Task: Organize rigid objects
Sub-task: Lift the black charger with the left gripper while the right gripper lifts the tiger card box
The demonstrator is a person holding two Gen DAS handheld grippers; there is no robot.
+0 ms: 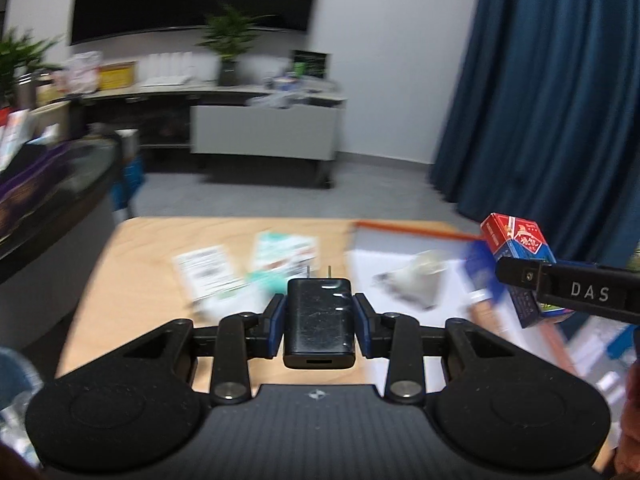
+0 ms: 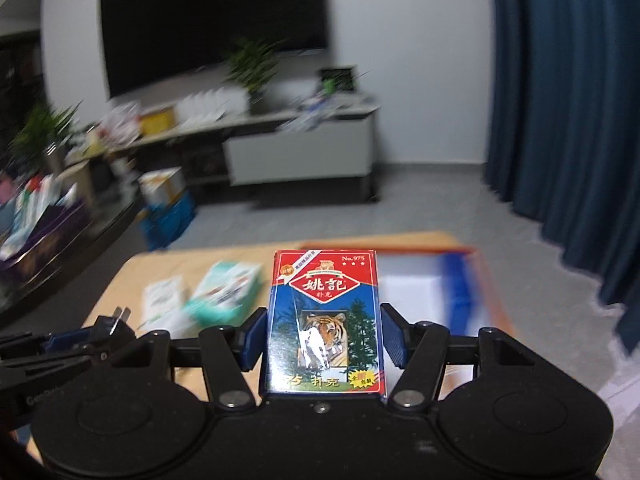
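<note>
My left gripper [image 1: 319,322] is shut on a black plug-in charger [image 1: 319,320], prongs pointing forward, held above the wooden table [image 1: 132,248]. My right gripper [image 2: 323,338] is shut on a red and blue box of playing cards [image 2: 325,320] with a tiger picture, held upright above the table. The card box also shows at the right of the left wrist view [image 1: 516,248], clamped by the right gripper. The left gripper with the charger [image 2: 116,322] shows at the lower left of the right wrist view.
On the table lie a white leaflet box [image 1: 204,272], a teal and white box [image 1: 280,256], and an orange-edged white tray [image 1: 384,248] holding a crumpled silvery item [image 1: 416,280]. A blue curtain [image 1: 552,80] hangs at right; a cluttered sideboard [image 1: 264,128] stands behind.
</note>
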